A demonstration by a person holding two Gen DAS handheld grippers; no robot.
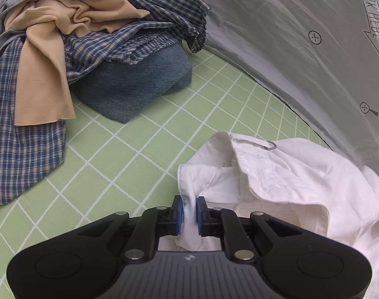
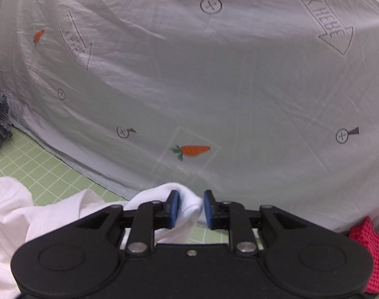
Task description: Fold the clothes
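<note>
A white shirt lies crumpled on the green grid mat, collar towards the grey sheet. My left gripper is shut on a pinched fold at the shirt's near edge, low over the mat. In the right wrist view another part of the white shirt humps up between the pads of my right gripper. The fold leans on the left pad, and a narrow gap shows beside the right pad. Those jaws stand partly apart and do not squeeze the cloth.
A pile of clothes sits at the mat's far left: a blue checked shirt, a beige top and folded denim. A grey sheet with carrot prints rises behind the mat. A red checked cloth lies at the right edge.
</note>
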